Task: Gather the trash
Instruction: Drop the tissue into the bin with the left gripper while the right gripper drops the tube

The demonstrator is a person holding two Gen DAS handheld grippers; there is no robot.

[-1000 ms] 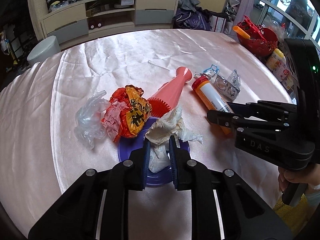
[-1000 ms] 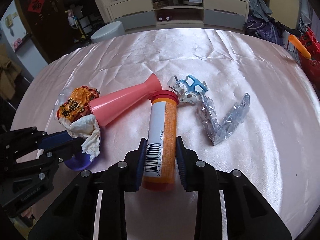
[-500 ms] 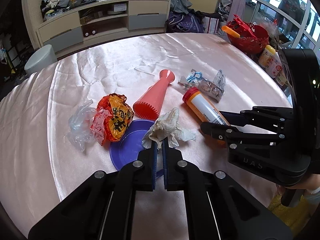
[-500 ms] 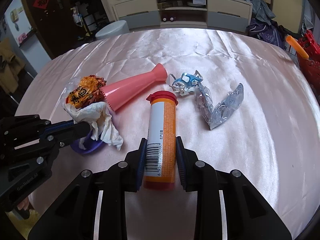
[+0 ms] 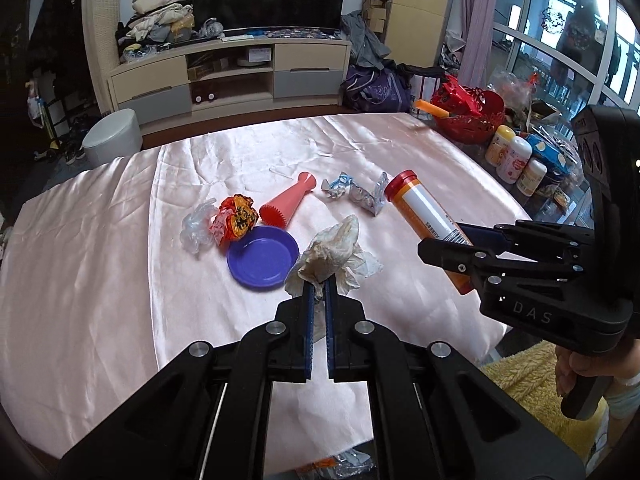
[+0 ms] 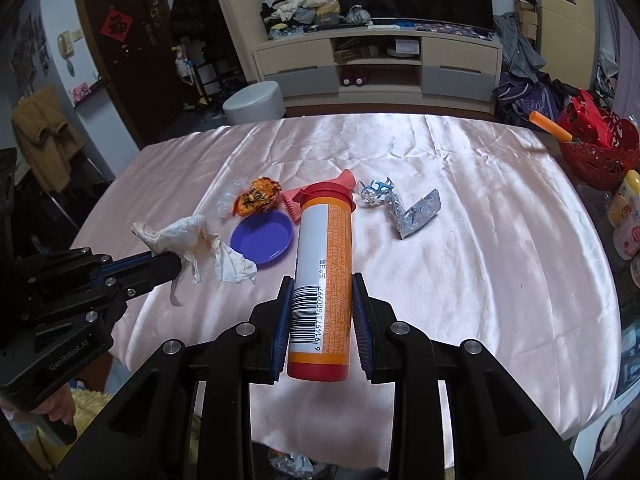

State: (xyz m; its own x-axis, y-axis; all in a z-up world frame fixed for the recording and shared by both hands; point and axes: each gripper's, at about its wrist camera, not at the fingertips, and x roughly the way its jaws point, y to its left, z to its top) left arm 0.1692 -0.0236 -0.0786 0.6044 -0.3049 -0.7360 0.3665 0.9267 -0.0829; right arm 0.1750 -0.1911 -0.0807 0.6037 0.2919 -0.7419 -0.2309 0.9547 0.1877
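- The left tool (image 5: 318,292) is pinching a crumpled tissue (image 5: 334,250) clear of the worktop (image 5: 100,264); the right tool (image 6: 320,312) is clamped on an orange tablet tube (image 6: 324,276), also held in the air.
- I'd say carry both straight to the bin, keeping the squeeze firm so the tube's smooth wall doesn't slide.
- Left behind on the pink satin cloth: purple lid (image 5: 263,257), snack wrapper (image 5: 236,218), pink funnel (image 5: 288,204), foil blister pack (image 6: 416,214).
- Cluttered living room: TV cabinet (image 5: 228,76), red basket (image 5: 468,118).
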